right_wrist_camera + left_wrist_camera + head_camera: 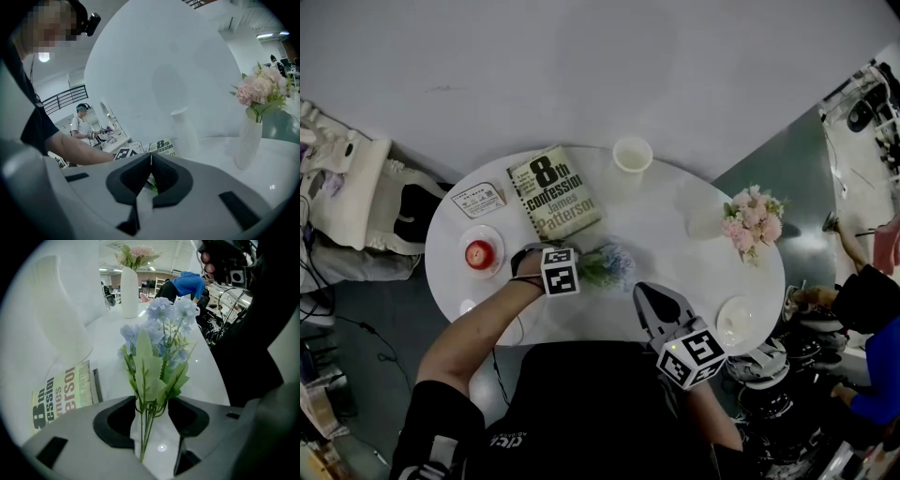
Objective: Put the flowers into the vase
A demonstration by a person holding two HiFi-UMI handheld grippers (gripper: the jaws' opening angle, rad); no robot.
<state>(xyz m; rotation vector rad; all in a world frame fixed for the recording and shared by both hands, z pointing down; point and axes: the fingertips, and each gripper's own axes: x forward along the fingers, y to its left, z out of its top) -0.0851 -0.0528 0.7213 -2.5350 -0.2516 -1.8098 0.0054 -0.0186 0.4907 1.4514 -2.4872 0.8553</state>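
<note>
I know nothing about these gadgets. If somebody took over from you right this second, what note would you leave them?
Left gripper: fingers apart, either side of the blue flowers' stems, not pinching; the bunch lies on the table.
Right gripper: fingers together, empty, by the table's near edge.
Empty white vase stands at the far edge; the other vase already holds pink flowers.
Done: pink flowers in. Left: grip the blue bunch, lift it, put it in the empty vase.
</note>
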